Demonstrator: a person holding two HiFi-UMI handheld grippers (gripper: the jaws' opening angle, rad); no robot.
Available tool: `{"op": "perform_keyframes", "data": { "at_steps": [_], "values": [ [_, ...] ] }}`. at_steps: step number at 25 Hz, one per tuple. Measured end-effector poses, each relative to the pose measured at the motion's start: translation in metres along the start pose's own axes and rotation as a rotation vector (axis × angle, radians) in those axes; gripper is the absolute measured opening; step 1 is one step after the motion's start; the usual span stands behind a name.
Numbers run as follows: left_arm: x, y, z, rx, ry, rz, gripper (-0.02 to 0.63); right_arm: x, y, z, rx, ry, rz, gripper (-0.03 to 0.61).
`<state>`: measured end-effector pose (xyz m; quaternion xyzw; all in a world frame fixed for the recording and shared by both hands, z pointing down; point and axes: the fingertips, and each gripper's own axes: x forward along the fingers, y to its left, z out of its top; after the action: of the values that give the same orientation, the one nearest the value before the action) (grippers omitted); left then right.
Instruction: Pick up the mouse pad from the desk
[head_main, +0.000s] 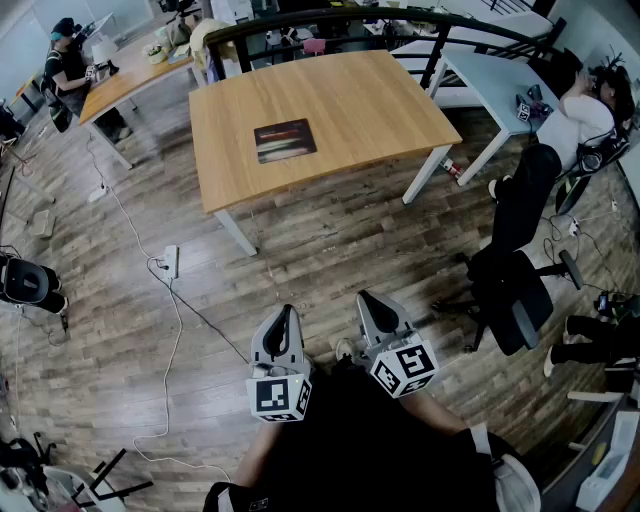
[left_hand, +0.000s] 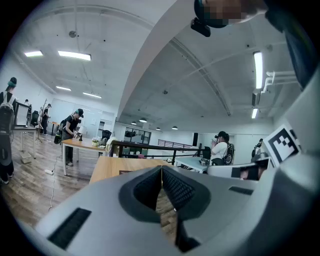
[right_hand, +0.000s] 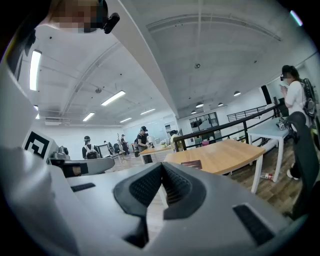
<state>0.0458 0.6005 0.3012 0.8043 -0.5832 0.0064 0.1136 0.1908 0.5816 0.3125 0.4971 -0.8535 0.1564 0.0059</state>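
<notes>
Head view shows the mouse pad (head_main: 285, 140) flat on the desk (head_main: 400, 100) — left gripper (head_main: 284, 318) and right gripper (head_main: 372, 304) well short, jaws closed on nothing.

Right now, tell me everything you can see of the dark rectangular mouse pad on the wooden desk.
The dark rectangular mouse pad is thin and flat, with a reddish-brown print and a pale streak. It lies left of centre on the light wooden desk, roughly square to its edges. Only the desktop touches it.
</notes>
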Motion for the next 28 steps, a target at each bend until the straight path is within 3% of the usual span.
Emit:
{"op": "perform_keyframes", "data": {
  "at_steps": [14, 28],
  "values": [
    [-0.009, 0.002, -0.003, -0.019, 0.008, -0.017, 0.023, -0.006, 0.01, -0.003, 0.022, -0.004, -0.009, 0.032],
    [-0.019, 0.044, -0.01, -0.043, 0.005, -0.042, 0.023, 0.018, 0.034, -0.009, -0.001, -0.019, -0.062, 0.032]
  ]
}}
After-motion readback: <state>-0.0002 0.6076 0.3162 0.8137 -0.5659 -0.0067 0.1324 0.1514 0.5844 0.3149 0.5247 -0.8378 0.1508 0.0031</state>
